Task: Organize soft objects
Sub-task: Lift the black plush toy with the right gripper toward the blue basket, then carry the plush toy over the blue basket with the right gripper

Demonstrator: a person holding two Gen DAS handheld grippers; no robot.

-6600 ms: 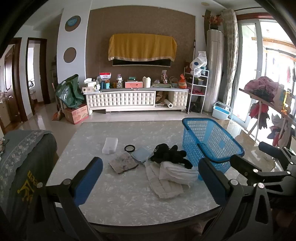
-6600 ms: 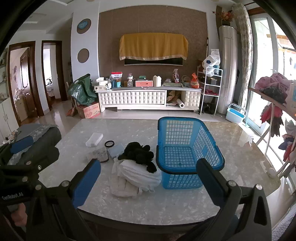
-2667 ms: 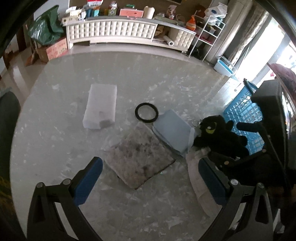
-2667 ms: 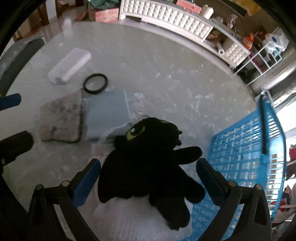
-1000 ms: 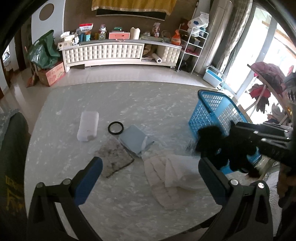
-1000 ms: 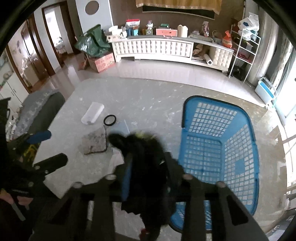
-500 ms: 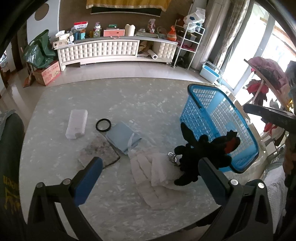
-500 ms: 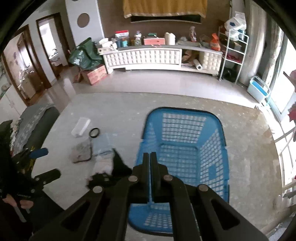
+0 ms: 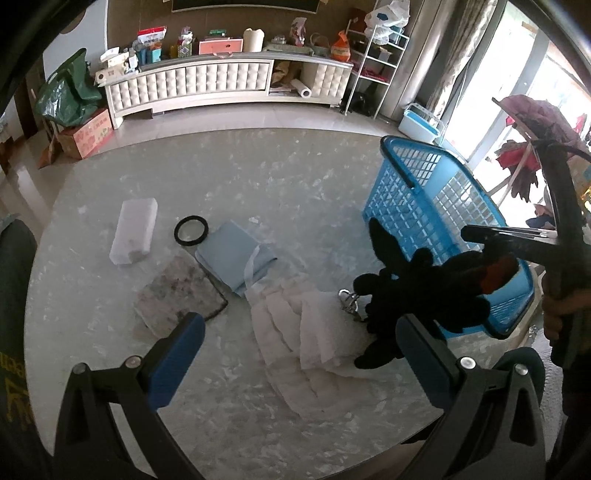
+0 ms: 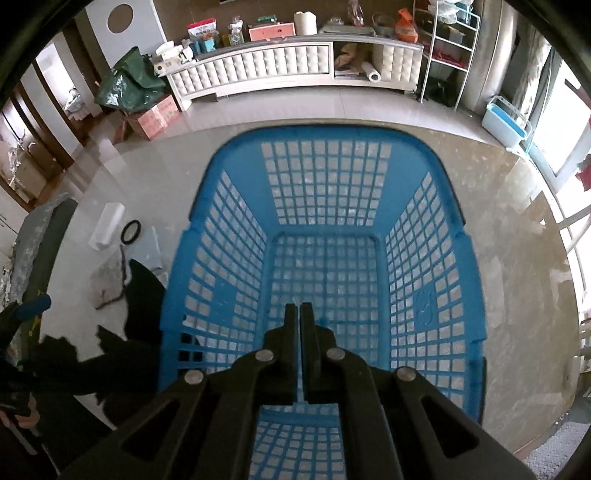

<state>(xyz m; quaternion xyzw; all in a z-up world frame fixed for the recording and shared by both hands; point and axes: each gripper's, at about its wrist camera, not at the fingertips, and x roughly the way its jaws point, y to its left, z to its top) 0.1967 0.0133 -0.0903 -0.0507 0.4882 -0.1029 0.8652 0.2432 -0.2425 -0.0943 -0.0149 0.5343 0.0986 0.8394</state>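
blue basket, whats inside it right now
Nothing visible inside the blue basket: the bare grid floor shows. The right gripper covers part of the near end. The black plush hangs outside, by its near rim.

Beyond the grey marbled surface (image 9: 229, 173), a white tufted TV cabinet (image 9: 207, 83) lines the brown wall (image 10: 199, 11), glossy tile floor (image 9: 258, 116) between, with daylight through glass doors (image 9: 532, 70).

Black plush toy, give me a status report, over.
Left gripper open, empty. Right gripper shut above blue plastic basket. Black plush toy outside basket's wall, not in; grip unclear. Basket opening unobstructed.
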